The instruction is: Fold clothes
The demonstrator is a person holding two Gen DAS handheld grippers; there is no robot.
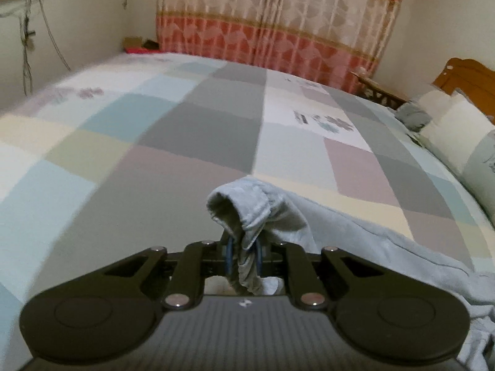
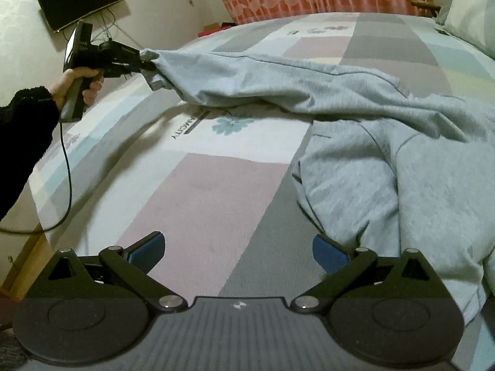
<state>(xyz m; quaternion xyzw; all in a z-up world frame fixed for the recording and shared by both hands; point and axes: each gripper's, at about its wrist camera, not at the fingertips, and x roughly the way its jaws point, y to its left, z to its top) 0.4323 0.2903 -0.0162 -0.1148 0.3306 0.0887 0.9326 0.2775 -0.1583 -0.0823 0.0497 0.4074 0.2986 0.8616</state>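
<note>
A light grey garment (image 2: 355,117) is spread over the right part of a bed covered by a patchwork bedspread (image 2: 201,191) of grey, mauve, pale blue and cream blocks. One sleeve (image 2: 247,74) is stretched out from the crumpled body of the garment toward the far left and is lifted clear of the bedspread, with its shadow cast below. The cuff (image 1: 244,213) of that sleeve is clamped between the blue pads of the left gripper (image 1: 243,256), whose jaws are drawn close together on the cloth. In the right wrist view, this tool is seen gripped by a hand (image 2: 77,86) emerging from a dark sleeve, with a cable hanging from its handle. The right gripper (image 2: 238,252) is held over the near part of the bed with its jaws spread wide and nothing between them; the garment's edge lies just beside its right finger. Pillows (image 1: 448,123) are seen at the far right and a patterned curtain (image 1: 278,24) behind the bed.
</note>
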